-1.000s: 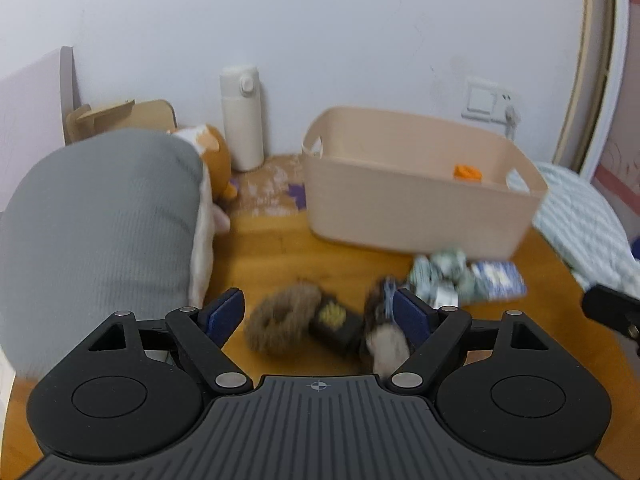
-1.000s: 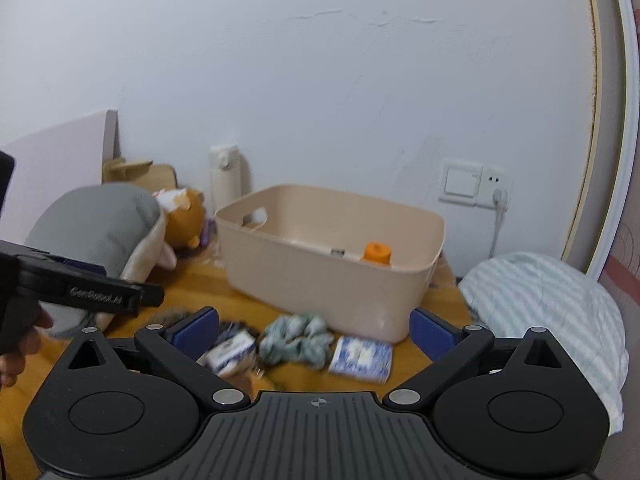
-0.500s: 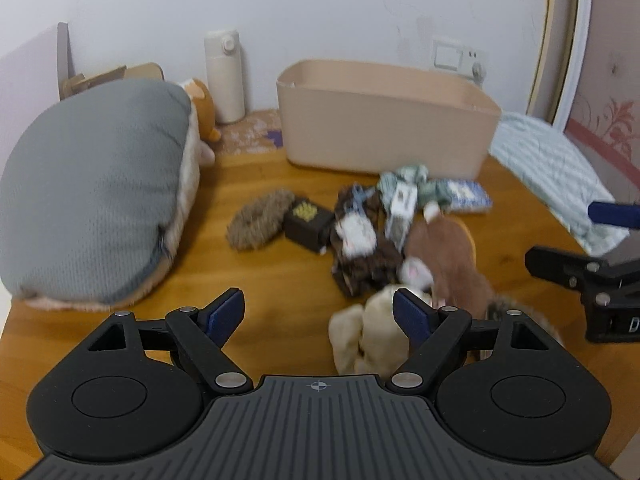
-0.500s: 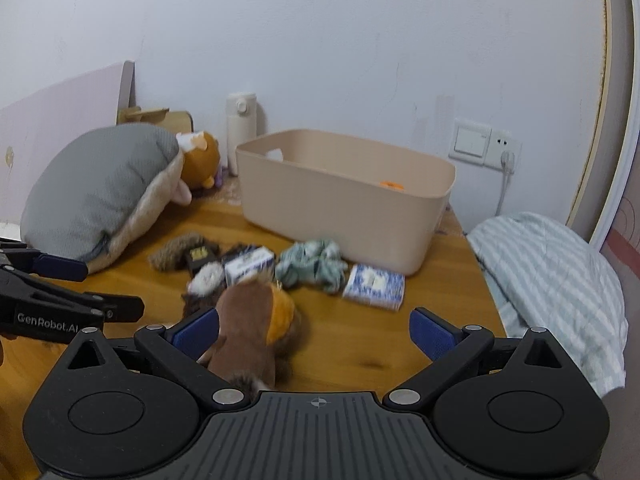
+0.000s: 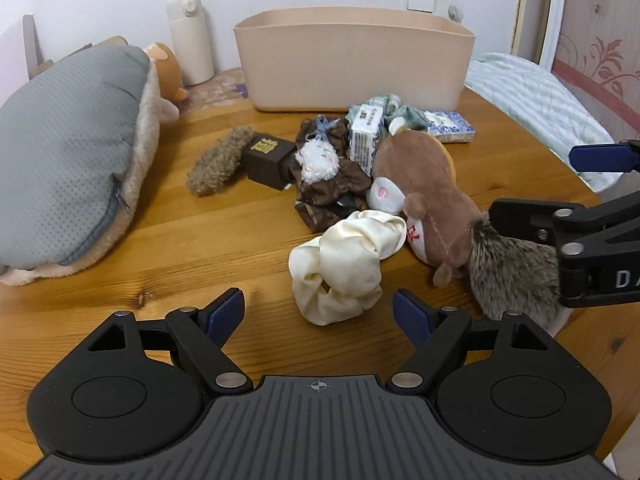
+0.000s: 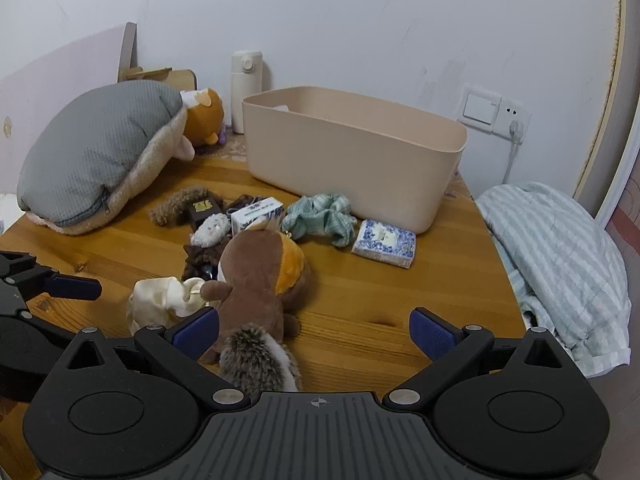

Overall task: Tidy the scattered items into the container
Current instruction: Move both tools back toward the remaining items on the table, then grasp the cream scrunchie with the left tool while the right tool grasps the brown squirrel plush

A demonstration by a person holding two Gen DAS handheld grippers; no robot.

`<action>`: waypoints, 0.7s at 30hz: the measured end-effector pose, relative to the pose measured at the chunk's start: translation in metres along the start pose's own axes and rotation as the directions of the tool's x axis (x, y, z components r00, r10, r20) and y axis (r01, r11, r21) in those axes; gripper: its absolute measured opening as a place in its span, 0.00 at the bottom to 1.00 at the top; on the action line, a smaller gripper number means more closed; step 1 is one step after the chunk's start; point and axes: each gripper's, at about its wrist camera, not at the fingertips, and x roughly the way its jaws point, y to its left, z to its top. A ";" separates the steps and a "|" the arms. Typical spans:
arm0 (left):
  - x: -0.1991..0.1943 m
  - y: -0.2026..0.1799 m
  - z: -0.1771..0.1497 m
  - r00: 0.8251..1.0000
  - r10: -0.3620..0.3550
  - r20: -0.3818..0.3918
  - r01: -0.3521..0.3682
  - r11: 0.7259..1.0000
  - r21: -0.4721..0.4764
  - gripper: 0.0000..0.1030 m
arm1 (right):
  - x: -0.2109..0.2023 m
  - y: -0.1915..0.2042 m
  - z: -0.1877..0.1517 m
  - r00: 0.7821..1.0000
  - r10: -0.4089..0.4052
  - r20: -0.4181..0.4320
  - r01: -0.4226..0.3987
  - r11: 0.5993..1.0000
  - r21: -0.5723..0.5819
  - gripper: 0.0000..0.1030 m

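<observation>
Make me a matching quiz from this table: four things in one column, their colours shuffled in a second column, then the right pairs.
Things:
1. storage bin
2. crumpled cloth
3. squirrel plush
4. big cushion

Colours:
A. grey
B. brown and orange
C. beige
D. cream white

Pairs: 1-C, 2-D, 3-B, 4-A

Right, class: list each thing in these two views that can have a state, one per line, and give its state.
Left hand-held gripper: open, empty.
Right hand-held gripper: open, empty.
Beige bin: upright, open-topped.
White flask: upright, lid closed.
Brown squirrel toy: lying on the table, outside the bin.
Cream cloth: crumpled, on the table.
Green cloth: bunched, beside the bin.
Blue tissue pack: flat on the table.
Wall plug: plugged in.
</observation>
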 end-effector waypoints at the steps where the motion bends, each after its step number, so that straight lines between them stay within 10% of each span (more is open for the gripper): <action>1: 0.002 0.000 0.000 1.000 0.001 -0.003 -0.001 1.000 0.002 0.80 | 0.002 0.001 0.000 1.000 0.001 -0.005 -0.001 1.000 -0.001 0.99; 21: 0.032 -0.001 0.014 1.000 -0.011 0.004 0.011 1.000 0.004 0.80 | 0.053 0.010 0.008 0.995 0.049 -0.092 -0.048 0.999 0.011 0.99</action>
